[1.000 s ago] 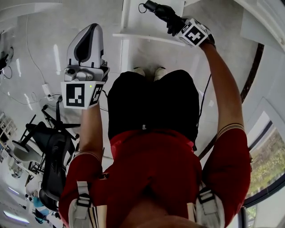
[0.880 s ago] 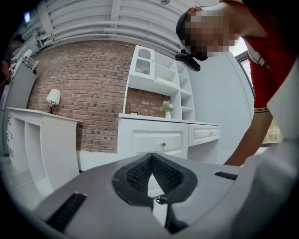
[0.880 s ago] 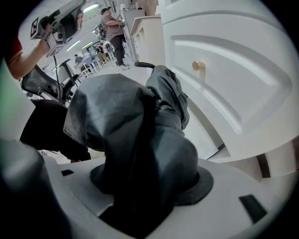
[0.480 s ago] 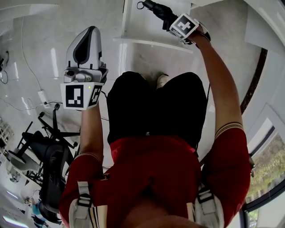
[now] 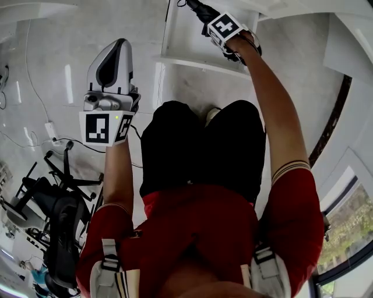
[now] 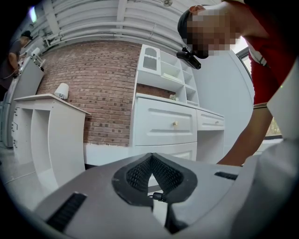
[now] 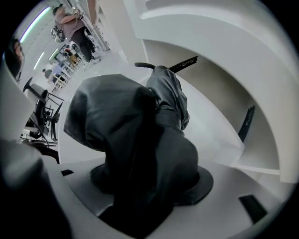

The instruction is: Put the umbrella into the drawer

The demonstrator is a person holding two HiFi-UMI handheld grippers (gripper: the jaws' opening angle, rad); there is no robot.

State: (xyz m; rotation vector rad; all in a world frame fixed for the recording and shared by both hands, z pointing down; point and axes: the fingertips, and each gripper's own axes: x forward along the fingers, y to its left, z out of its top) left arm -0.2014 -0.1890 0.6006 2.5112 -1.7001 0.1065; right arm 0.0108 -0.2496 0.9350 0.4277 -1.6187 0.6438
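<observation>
The folded dark umbrella (image 7: 140, 135) fills the right gripper view, with my right gripper (image 7: 145, 186) shut on its bunched fabric. Its strap end (image 7: 145, 66) points down into the open white drawer (image 7: 219, 107). In the head view the right gripper (image 5: 211, 18) holds the umbrella (image 5: 195, 7) over the drawer (image 5: 185, 41) at the top of the picture. My left gripper (image 5: 118, 46) hangs out to the left, away from the drawer. In the left gripper view its pads (image 6: 138, 173) meet at the tip, with nothing held in the left gripper (image 6: 152, 158).
A white cabinet (image 6: 163, 123) with closed knob drawers stands before a brick wall (image 6: 93, 88), and a white side stand (image 6: 51, 135) is to its left. A black office chair (image 5: 58, 209) and floor cables (image 5: 35, 139) lie at the lower left. The person's legs (image 5: 198, 145) stand in front of the drawer.
The right gripper has carried the umbrella down and leftward toward the open drawer, rolling as it went. The left gripper has sunk a little.
</observation>
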